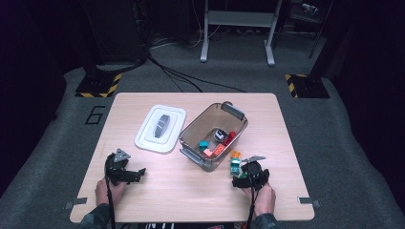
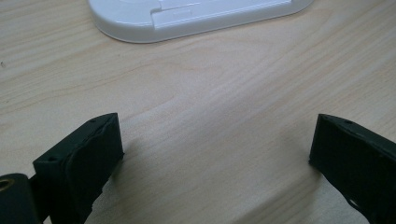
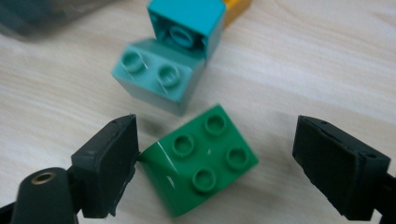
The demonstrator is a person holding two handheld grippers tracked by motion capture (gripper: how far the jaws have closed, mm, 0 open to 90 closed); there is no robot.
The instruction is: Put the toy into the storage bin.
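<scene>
The right tool (image 3: 217, 154) stands open around the green brick (image 3: 201, 161), one jaw touching its corner, the other apart. Just beyond the green brick lie a pale teal brick (image 3: 156, 74) and a turquoise one (image 3: 187, 23); the bin (image 1: 191, 136) lies farther. The left tool (image 2: 215, 154) stands open over bare counter (image 2: 210, 93).

Light wooden table (image 1: 157, 191) on grey carpet, carrying a lid, a bin and loose bricks.

A white lid (image 1: 160, 128) lies left of centre in the high view; a clear bin (image 1: 213, 136) of bricks stands at centre, slanted. Just right of the bin's near corner lie an orange brick (image 1: 236, 154), a teal brick pair (image 3: 173, 60) and a green four-stud brick (image 3: 203, 158).
</scene>
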